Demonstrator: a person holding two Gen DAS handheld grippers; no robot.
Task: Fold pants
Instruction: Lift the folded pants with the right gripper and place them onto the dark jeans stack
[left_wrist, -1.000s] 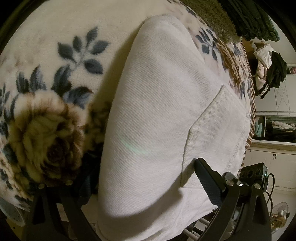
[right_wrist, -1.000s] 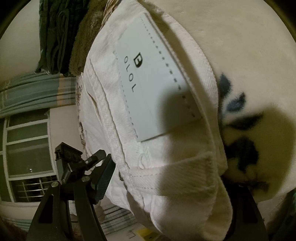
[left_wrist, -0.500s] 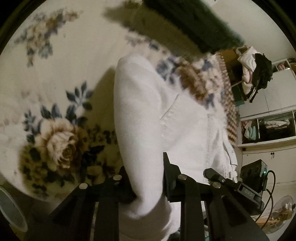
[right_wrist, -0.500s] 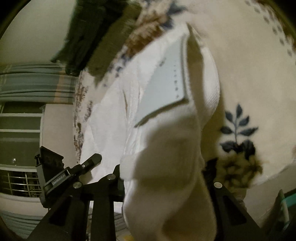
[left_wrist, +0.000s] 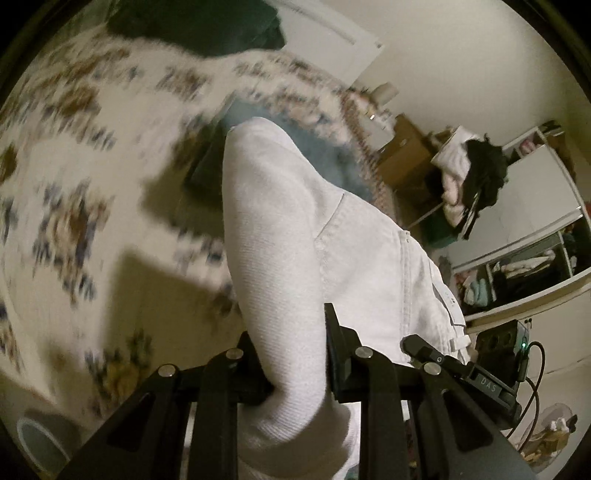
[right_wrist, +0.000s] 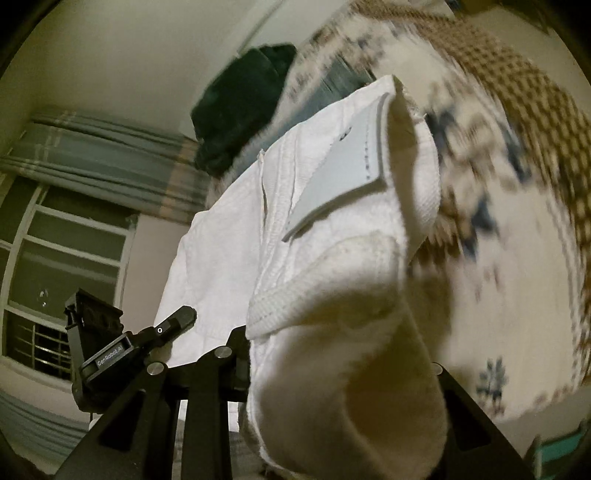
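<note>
White pants (left_wrist: 314, 258) lifted above the floral blanket (left_wrist: 74, 184), the left gripper (left_wrist: 295, 369) and right gripper (right_wrist: 332, 376) each pinching a waistband corner between its fingers; thick bunched cloth may slip, collapsing the fold

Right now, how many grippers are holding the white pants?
2. The left gripper pinches one end of the white pants; the right gripper pinches the waistband end, near the grey label.
</note>
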